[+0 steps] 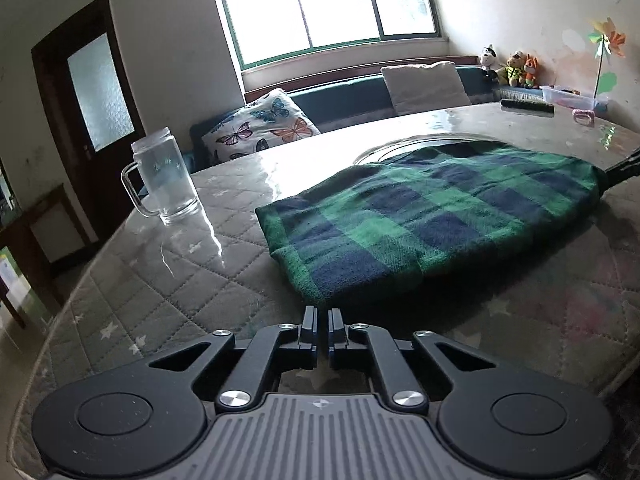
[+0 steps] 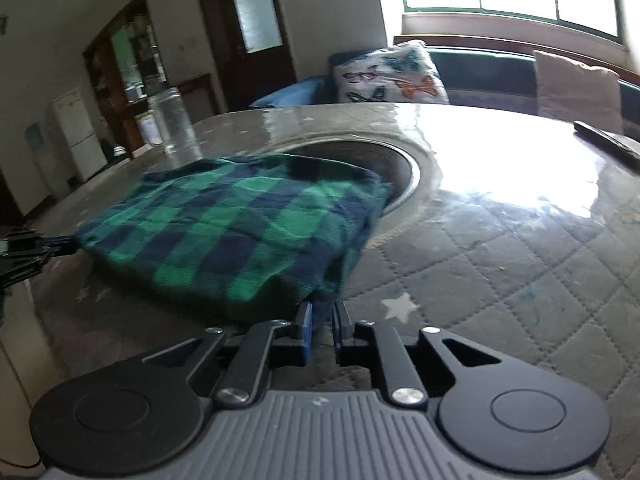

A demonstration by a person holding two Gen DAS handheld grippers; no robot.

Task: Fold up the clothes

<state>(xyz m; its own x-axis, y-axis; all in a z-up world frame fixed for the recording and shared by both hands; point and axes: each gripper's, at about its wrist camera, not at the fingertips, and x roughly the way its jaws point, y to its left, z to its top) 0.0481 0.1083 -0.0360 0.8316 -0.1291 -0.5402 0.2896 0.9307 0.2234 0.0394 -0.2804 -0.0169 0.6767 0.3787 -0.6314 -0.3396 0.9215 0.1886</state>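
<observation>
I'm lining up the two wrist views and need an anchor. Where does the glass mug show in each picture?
Left wrist view: the glass mug stands at left of centre on the quilted table, left of the plaid cloth.
Right wrist view: the mug is at upper left, blurred, beyond the cloth's far edge.
Shared landmark: the butterfly cushion behind the table.

Window backlight, glare on table; right view blurred.
</observation>
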